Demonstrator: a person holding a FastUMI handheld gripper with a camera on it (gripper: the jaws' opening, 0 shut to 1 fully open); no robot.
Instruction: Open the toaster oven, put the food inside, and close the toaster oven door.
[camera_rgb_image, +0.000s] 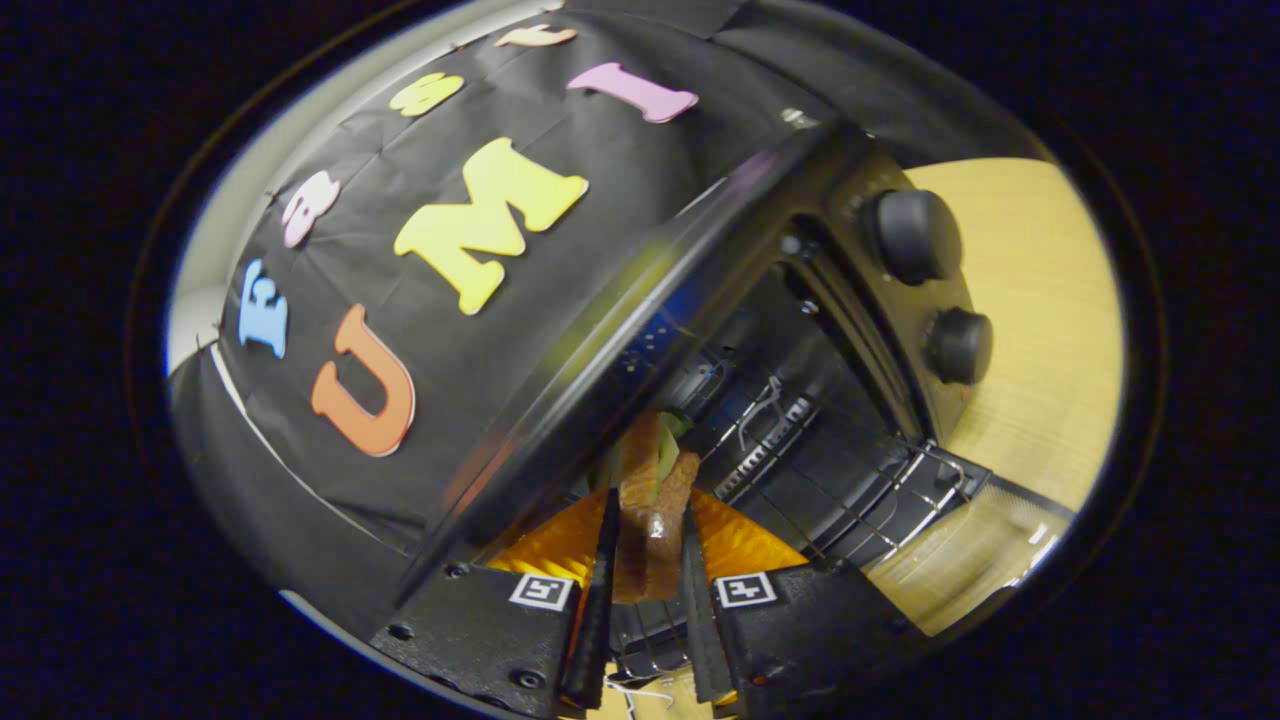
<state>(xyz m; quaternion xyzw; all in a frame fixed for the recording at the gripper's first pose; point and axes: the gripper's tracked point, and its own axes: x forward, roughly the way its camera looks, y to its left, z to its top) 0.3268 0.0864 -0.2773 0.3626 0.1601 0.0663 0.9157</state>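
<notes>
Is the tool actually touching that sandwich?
Touching. The gripper view shows both fingers of the tool pressed against the sandwich, no gap either side.

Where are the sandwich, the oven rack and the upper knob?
sandwich (655, 500): gripper view, its bread side between the fingers.
oven rack (860, 510): gripper view, its wire bars.
upper knob (915, 235): gripper view, its round face.

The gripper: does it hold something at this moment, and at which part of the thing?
The gripper is shut on the sandwich, both fingers pressing its flat bread sides near the closer end, in front of the open toaster oven.

Black toaster oven (900, 330) (knobs too), brown sandwich (655, 500), pale wooden table (1040, 330)
</notes>
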